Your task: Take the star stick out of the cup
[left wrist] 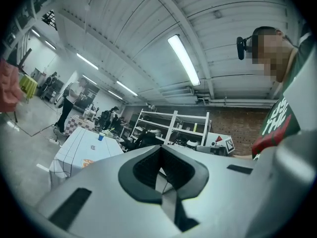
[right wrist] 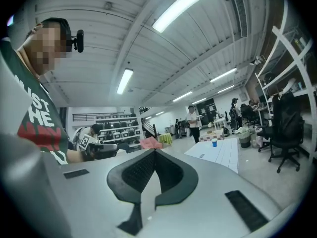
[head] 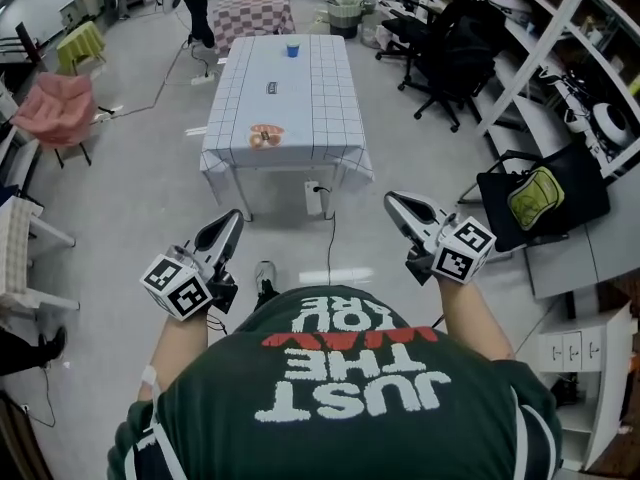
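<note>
Dark green T-shirt (head: 480, 413) is showing "JUST THE WAY YOU ARE" upside down, "WAY" in red, the rest white, behind the fingers of the left gripper (head: 236, 216) and right gripper (head: 391, 199).

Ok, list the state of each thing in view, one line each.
Left gripper: shut, empty, well short of the table.
Right gripper: shut, empty, well short of the table.
Cup: upright at the table's far end, untouched; stick too small to tell.

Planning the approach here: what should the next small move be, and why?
Probably step toward the table: the blue cup stands near its far end, well beyond the left gripper and right gripper, both shut and empty. The star stick is too small to see from here.
</note>
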The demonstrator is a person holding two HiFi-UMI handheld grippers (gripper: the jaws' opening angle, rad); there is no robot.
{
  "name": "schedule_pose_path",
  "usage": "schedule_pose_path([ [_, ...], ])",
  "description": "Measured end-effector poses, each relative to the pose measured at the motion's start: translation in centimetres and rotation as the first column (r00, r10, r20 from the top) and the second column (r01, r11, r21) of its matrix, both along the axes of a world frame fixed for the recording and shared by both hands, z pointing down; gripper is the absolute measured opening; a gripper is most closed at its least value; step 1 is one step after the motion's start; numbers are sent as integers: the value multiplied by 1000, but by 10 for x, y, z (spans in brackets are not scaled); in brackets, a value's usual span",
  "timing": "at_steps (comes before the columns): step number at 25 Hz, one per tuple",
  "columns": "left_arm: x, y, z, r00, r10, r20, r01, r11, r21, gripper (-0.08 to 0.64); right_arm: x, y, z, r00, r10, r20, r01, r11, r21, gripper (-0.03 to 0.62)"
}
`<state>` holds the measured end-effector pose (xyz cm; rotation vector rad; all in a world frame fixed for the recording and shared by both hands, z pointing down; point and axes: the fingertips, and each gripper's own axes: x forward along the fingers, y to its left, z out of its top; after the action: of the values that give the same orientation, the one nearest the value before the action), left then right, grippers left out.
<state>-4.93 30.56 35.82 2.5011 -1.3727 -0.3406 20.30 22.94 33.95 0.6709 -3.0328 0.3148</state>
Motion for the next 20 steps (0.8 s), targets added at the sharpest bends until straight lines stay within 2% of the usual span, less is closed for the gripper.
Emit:
schedule_pose_path([
  [7, -88, -134, -2, 991, 135, 5, -135, 990, 48, -5, -95, -124, -6, 995, 96, -13, -97, 995, -9, 32],
  [10, -135, -188, -6, 989, 150, 2, -150, 987, 57, -5, -144, -175, -20, 995, 98, -1, -98, 995, 11, 32],
  [13, -180, -227, 9, 989, 147, -1, -147, 988, 46, -5, -183, -214, -19, 994, 106, 14, -106, 994, 24, 32],
  [16, -209, -265, 16, 990, 142, -22, -142, 990, 20, -5, -207, -250, -18, 992, 124, 20, -125, 992, 31, 32],
  [20, -226, -322, 6, 986, 169, -19, -169, 986, -9, -5, -217, -302, -25, 987, 161, 26, -161, 987, -4, 32],
])
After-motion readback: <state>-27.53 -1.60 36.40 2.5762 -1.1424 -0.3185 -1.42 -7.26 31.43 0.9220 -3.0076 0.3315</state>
